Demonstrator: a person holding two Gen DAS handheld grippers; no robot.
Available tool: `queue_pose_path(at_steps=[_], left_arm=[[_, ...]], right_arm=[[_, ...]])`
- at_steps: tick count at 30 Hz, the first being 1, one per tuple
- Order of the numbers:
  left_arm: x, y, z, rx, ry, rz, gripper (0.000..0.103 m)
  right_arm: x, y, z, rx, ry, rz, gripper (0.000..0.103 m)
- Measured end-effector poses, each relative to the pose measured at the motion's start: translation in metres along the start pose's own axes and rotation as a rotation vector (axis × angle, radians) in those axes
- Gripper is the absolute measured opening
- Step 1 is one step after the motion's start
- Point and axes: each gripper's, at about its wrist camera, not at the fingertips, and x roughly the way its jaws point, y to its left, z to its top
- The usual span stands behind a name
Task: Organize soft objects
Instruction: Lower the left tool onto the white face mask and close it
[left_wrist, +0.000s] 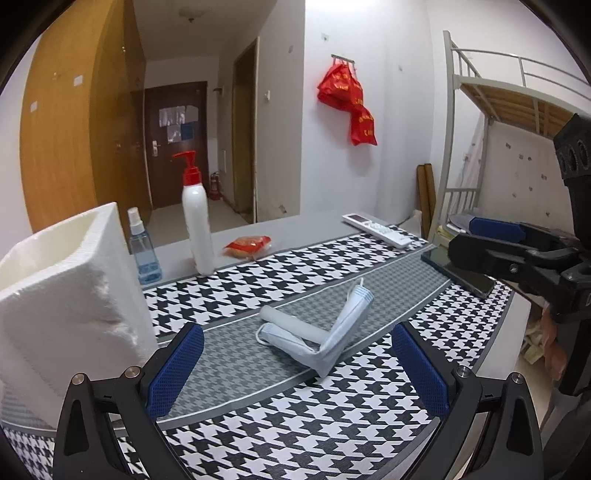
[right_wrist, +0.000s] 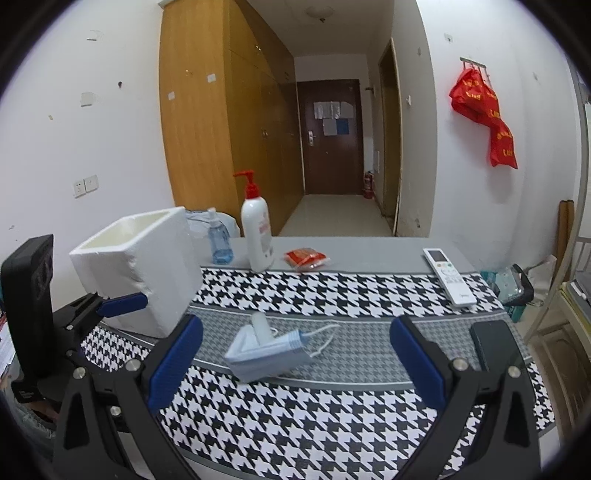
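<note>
This is looking like a dormitory room. A metal bunk bed (left_wrist: 517, 96) with bare wooden slats is standing by the white wall, and tall wooden wardrobes (right_wrist: 221, 122) are lining a short hallway that is leading to a dark door (right_wrist: 330, 133). Red bags (left_wrist: 347, 99) are hanging from a wall hook, and a lotion pump bottle (right_wrist: 256, 232) and a remote control (right_wrist: 448, 277) are sitting on a table under a houndstooth cloth (right_wrist: 332, 406).
</note>
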Motion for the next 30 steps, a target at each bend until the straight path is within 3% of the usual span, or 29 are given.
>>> queue_pose_path(at_steps=[26,30], left_arm=[[0.073,-0.011,-0.003,0.015,0.169,-0.051,0.102],[0.085,-0.010,-0.004,0.006,0.205,-0.059,0.096]], right_arm=[[0.019,-0.030,-0.032,0.028,0.056,-0.031,0.102],[0.025,-0.033,-0.034,0.032,0.067,-0.032,0.102]])
